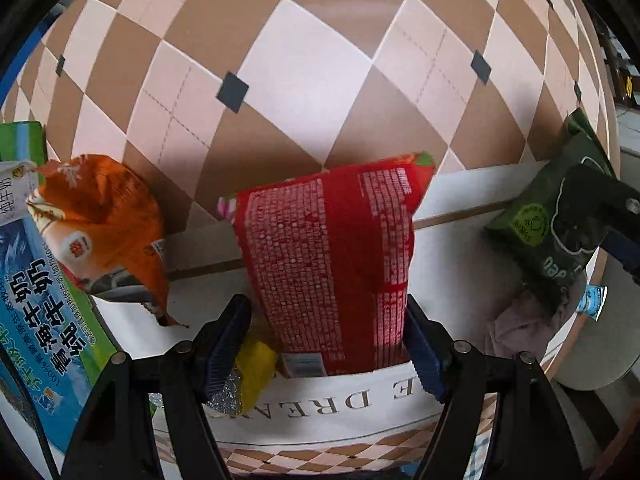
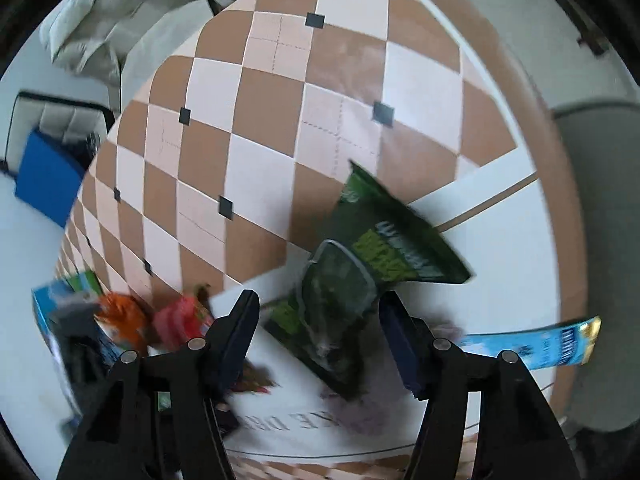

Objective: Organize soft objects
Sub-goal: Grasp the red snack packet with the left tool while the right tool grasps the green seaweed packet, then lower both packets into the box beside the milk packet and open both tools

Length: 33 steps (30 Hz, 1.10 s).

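The left tool (image 1: 328, 344) stands fairly wide, its two blue pads on either side of the red snack bag (image 1: 332, 264); the right pad touches the bag's edge, the left pad sits just beside it with a sliver of gap, so a firm grip cannot be told. The red snack bag stands upright, long axis running near to far, its back panel of dense white small print facing the camera, too fine to read. It rises out of a white tote (image 1: 320, 404) printed with large grey letters, of which "DREA" shows upside down. To its left an orange snack bag (image 1: 104, 224) leans against a blue and green milk carton (image 1: 36, 296) with Chinese lettering.

The right tool (image 2: 320, 336) is spread wide, with the dark green pouch (image 2: 360, 276) between its fingers but touching neither, as far as the blur allows. The pouch lies tilted, long axis from near left to far right; its yellow-green lettering is smeared and unreadable. A light blue packet (image 2: 532, 344) lies to the right on the counter (image 2: 500, 280).
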Motion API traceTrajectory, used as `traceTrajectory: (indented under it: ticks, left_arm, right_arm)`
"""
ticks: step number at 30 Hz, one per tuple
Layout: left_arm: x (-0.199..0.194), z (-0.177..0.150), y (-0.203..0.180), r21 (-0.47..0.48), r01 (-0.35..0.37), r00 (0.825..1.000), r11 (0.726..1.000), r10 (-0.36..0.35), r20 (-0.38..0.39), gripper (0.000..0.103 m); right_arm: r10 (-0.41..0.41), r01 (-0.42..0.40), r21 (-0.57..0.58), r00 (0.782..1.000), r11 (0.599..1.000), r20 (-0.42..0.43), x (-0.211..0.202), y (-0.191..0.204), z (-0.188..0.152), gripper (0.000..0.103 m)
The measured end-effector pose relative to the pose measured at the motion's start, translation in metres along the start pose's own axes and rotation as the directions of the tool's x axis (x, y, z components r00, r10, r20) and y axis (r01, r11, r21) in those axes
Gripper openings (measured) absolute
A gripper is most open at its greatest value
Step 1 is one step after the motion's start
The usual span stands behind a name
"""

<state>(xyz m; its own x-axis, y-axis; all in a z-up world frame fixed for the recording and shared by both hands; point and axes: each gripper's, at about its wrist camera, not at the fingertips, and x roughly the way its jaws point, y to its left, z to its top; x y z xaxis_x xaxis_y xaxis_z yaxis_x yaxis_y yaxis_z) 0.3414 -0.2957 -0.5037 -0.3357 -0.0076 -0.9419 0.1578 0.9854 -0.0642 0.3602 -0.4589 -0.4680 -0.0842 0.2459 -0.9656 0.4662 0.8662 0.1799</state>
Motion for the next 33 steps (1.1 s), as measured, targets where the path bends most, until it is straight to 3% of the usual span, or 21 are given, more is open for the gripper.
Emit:
traceTrajectory:
  ticks: [4, 5, 9, 16, 20, 27, 33]
  left_arm:
    - [-0.010, -0.001, 0.001, 0.014, -0.039, 0.998, 0.999, 0.039, 0.040, 0.046]
    - [-0.012, -0.001, 0.001, 0.020, -0.039, 0.998, 0.999, 0.038, 0.046, 0.045]
    - [-0.028, -0.004, 0.003, 0.027, -0.054, 0.993, 0.998, 0.051, 0.111, 0.043]
    - [-0.076, -0.037, 0.016, 0.056, 0.003, 0.976, 0.998, -0.015, 0.217, 0.043]
    - [-0.110, -0.067, 0.044, 0.071, 0.051, 0.958, 0.996, -0.069, 0.279, 0.043]
    - [-0.165, -0.125, 0.133, 0.051, 0.093, 0.925, 0.994, -0.105, 0.364, 0.043]
    - [-0.172, -0.160, 0.233, -0.041, 0.078, 0.924, 0.996, -0.057, 0.379, 0.043]
  right_arm:
    - [-0.115, 0.115, 0.004, 0.993, 0.993, 0.026, 0.014, 0.011, 0.005, 0.063]
    - [-0.164, 0.164, -0.005, 0.986, 0.986, 0.040, 0.017, 0.014, 0.004, 0.051]
    - [-0.194, 0.198, -0.047, 0.978, 0.979, 0.078, 0.017, 0.021, -0.004, 0.037]
    - [-0.109, 0.128, -0.143, 0.985, 0.981, 0.133, -0.018, 0.035, -0.043, 0.034]
    - [-0.006, 0.045, -0.212, 0.984, 0.976, 0.180, -0.058, 0.056, -0.082, 0.033]
    - [0.144, -0.058, -0.372, 0.967, 0.927, 0.209, -0.112, 0.127, -0.163, 0.033]
    - [0.214, -0.116, -0.520, 0.968, 0.846, 0.132, -0.098, 0.232, -0.236, 0.033]
